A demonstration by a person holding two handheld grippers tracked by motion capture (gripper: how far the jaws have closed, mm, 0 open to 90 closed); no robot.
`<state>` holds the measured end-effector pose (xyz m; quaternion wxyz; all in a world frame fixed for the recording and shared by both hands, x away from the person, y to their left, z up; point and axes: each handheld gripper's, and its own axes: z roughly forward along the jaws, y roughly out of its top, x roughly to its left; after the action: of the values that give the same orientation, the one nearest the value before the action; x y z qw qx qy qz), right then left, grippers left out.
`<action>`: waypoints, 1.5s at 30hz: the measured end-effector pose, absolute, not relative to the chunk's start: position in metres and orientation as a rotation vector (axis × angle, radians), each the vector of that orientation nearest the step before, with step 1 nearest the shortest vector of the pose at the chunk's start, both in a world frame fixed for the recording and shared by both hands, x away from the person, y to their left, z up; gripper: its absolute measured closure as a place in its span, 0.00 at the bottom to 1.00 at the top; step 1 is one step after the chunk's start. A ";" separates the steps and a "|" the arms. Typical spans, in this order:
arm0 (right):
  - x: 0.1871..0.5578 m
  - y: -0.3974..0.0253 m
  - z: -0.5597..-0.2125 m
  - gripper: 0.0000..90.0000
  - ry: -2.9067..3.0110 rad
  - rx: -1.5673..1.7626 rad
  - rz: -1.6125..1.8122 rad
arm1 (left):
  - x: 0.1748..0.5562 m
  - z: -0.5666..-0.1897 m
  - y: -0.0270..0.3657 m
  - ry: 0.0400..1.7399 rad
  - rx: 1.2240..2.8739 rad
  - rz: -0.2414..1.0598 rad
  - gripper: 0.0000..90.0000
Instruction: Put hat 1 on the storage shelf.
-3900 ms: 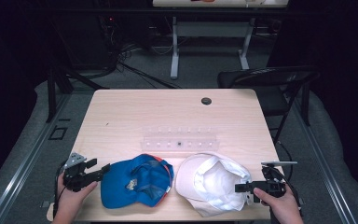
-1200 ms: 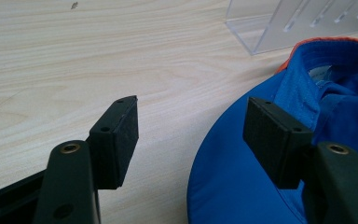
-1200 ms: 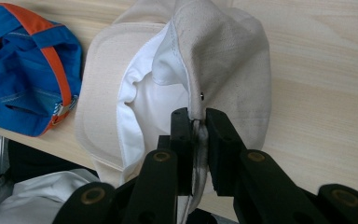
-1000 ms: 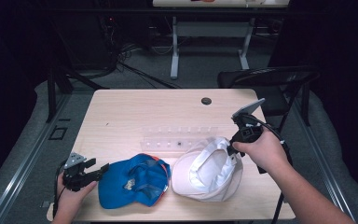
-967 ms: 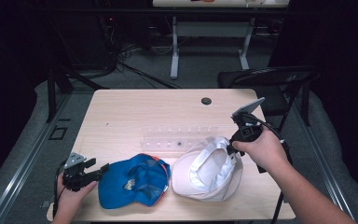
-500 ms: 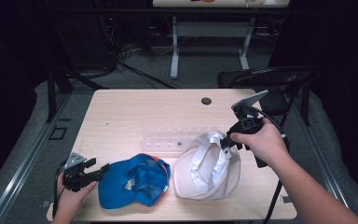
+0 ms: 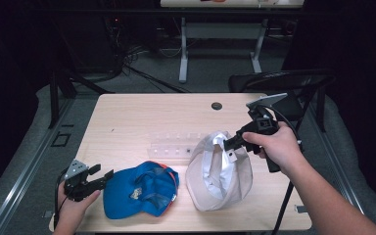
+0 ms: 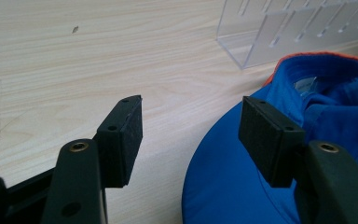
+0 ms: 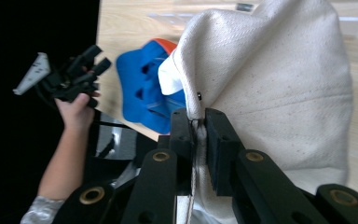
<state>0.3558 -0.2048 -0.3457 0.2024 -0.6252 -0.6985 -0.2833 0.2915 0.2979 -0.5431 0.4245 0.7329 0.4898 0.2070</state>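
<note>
A white cap (image 7: 219,171) hangs tilted up over the table's front right, its lower edge on the wood. My right gripper (image 7: 231,143) is shut on its rim; in the right gripper view the jaws pinch the cap's cream fabric (image 9: 270,84) at the right gripper (image 9: 196,125). A blue cap (image 7: 139,188) with an orange edge lies upside down at the front left. My left gripper (image 7: 103,175) rests open just left of it. In the left gripper view the left gripper (image 8: 191,135) stands open at the blue cap's brim (image 8: 223,186), with nothing held.
A clear plastic rack (image 7: 174,146) lies mid-table behind the caps, also as the rack (image 8: 298,28). A small black round thing (image 7: 217,105) sits at the table's far edge. A dark chair (image 7: 284,81) stands off the far right corner. Bare wooden table (image 7: 142,117) stretches behind.
My right gripper moved from the front right corner to the white cap, closed on its rim and lifted that side up and leftward. The left gripper and blue cap stayed put.
</note>
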 end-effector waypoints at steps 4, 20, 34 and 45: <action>0.356 -0.204 -0.343 0.92 -1.936 -1.743 -0.806 | 0.290 -0.541 0.296 1.211 1.832 0.521 0.45; 0.361 -0.218 -0.332 0.92 -1.851 -1.737 -0.896 | 0.285 -0.535 0.289 1.170 1.854 0.515 0.48; 0.368 -0.212 -0.320 0.92 -1.727 -1.688 -1.035 | 0.275 -0.513 0.265 1.041 1.879 0.493 0.56; 0.371 -0.189 -0.316 0.92 -1.645 -1.594 -1.142 | 0.265 -0.495 0.251 0.985 1.857 0.531 0.54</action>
<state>0.3713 -0.1893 -0.3157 0.2872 -0.5965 -0.6156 -0.4274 0.2654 0.2511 -0.4950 0.4679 0.7569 0.4016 0.2164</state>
